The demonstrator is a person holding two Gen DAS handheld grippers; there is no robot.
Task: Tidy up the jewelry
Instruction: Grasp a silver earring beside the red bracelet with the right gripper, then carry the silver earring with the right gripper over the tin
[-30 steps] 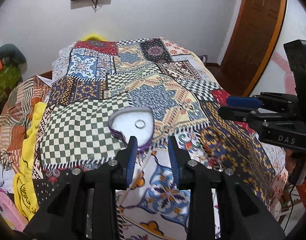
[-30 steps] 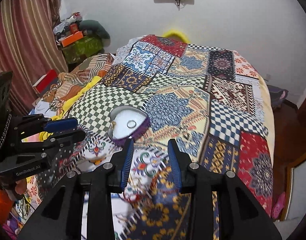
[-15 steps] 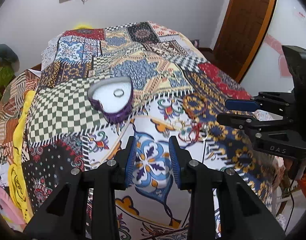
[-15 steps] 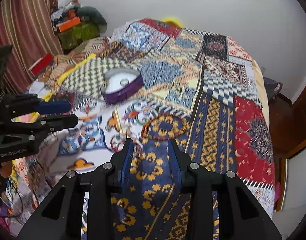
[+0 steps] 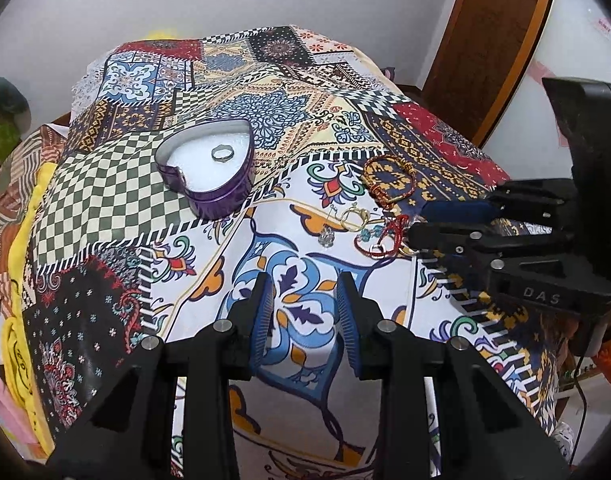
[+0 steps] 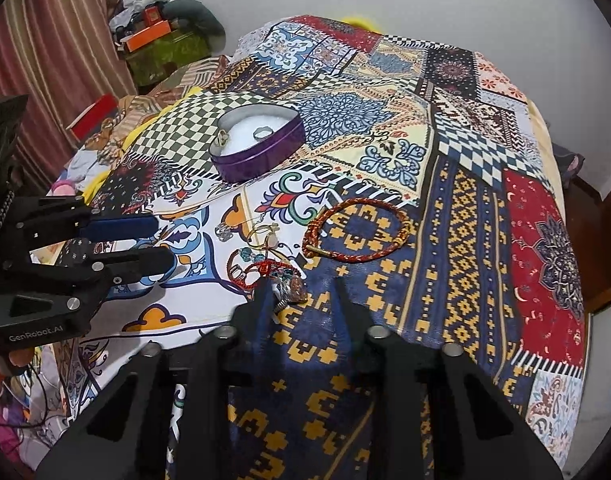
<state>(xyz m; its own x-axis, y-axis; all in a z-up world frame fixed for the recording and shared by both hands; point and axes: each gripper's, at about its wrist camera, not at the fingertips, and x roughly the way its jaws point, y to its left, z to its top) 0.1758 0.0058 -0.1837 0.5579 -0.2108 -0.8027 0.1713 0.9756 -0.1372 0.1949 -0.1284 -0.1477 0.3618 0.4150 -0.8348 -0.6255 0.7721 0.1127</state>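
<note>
A purple heart-shaped tin [image 5: 207,168] [image 6: 259,148] stands open on the patterned bed cover, with a silver ring [image 5: 221,153] [image 6: 261,133] on its white lining. A braided red-and-gold bracelet [image 6: 355,232] [image 5: 389,180] lies flat to its right. A small heap of jewelry [image 6: 265,256] [image 5: 365,228] with red cords, gold rings and beads lies near it. My right gripper [image 6: 301,292] is open, low over the near edge of the heap. My left gripper [image 5: 303,300] is open and empty over the cover, left of the heap.
The bed cover [image 6: 465,200] fills both views. A curtain [image 6: 45,60] and a pile of boxes and clothes [image 6: 161,36] stand to the left. A wooden door [image 5: 489,40] is at the right. White wall lies behind.
Both grippers pulled back from the tin toward the near side of the bed. The heap and the bracelet came into view; my right gripper now sits low at the heap.
</note>
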